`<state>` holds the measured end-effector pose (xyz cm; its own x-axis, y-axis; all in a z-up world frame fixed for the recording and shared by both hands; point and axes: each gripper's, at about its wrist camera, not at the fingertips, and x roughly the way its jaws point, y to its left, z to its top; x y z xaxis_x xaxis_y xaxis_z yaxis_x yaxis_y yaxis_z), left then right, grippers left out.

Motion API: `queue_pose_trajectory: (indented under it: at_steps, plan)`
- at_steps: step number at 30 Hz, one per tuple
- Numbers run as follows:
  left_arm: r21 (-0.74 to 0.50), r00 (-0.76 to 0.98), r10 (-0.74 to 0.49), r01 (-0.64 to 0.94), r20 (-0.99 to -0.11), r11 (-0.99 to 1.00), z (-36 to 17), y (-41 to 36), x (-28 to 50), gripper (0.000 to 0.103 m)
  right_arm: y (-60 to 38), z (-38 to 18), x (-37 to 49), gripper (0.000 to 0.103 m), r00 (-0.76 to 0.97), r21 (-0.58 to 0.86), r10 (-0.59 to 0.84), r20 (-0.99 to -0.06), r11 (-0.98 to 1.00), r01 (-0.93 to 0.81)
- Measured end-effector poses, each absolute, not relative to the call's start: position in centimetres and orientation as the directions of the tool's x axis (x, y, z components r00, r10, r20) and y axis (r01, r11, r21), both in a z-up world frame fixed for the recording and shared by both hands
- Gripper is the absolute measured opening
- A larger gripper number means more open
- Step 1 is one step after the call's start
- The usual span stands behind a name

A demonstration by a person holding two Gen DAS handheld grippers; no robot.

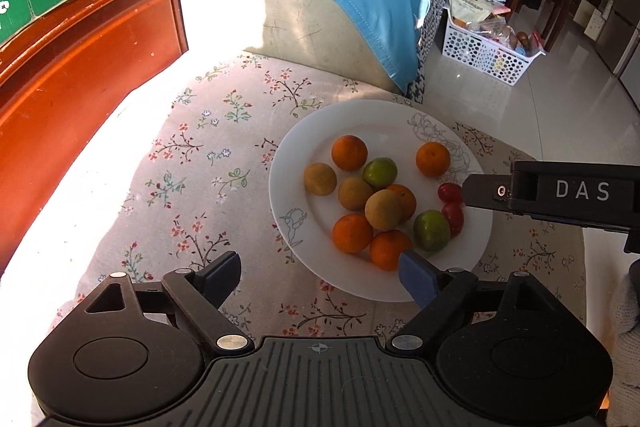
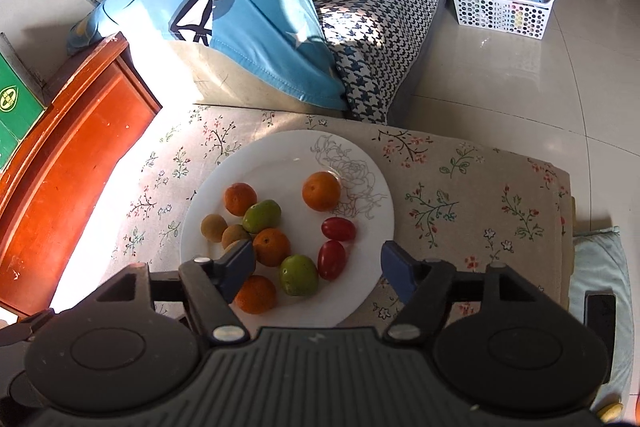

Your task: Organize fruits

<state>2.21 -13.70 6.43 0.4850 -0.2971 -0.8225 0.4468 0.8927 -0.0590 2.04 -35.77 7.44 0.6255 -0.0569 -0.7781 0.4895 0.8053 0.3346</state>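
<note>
Two hand-held grippers are hovering over a white plate (image 2: 360, 163) of fruit resting on a flower-print cloth (image 2: 460, 195), each with its jaws standing wide apart and nothing between them. The right gripper (image 2: 318, 269) is looking down on the near half of the plate, where two red cherry tomatoes (image 2: 332, 259) are lying just ahead of its fingertips, the nearer one with its long axis pointing roughly away from the gripper, the farther one lying crosswise. The left gripper (image 1: 320, 277) is hanging over the plate's near-left rim, with oranges (image 1: 352, 233) and a green fruit (image 1: 431, 230) just ahead. The right gripper appears the nearer to the tomatoes, the left to the pile of oranges and tan-brown fruits (image 1: 383, 209).
</note>
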Motion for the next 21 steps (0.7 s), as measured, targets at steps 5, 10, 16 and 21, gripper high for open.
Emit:
queue_pose_trajectory:
  at_steps: [5, 10, 16, 21]
  plan:
    - [-0.048, 0.480, -0.265, 0.416, -0.836, 0.908, 6.3, -13.5, 2.8, 0.088, -35.6, 7.3, 0.6, 0.075, 0.598, 0.321, -0.084, -0.797, 0.779, 0.538]
    - [-0.038, 0.486, -0.240, 0.389, -0.840, 0.920, 6.4, -13.2, 3.1, 0.089, -35.0, 6.6, 0.7, 0.079, 0.563, 0.261, -0.114, -0.819, 0.799, 0.541]
    - [-0.023, 0.487, -0.219, 0.378, -0.846, 0.926, 6.4, -13.3, 3.4, 0.089, -34.1, 6.1, 1.3, 0.080, 0.533, 0.189, -0.148, -0.833, 0.830, 0.525]
    - [0.006, 0.493, -0.185, 0.362, -0.850, 0.932, 6.1, -13.3, 3.7, 0.089, -33.2, 5.8, 1.6, 0.081, 0.522, 0.141, -0.173, -0.835, 0.850, 0.507]
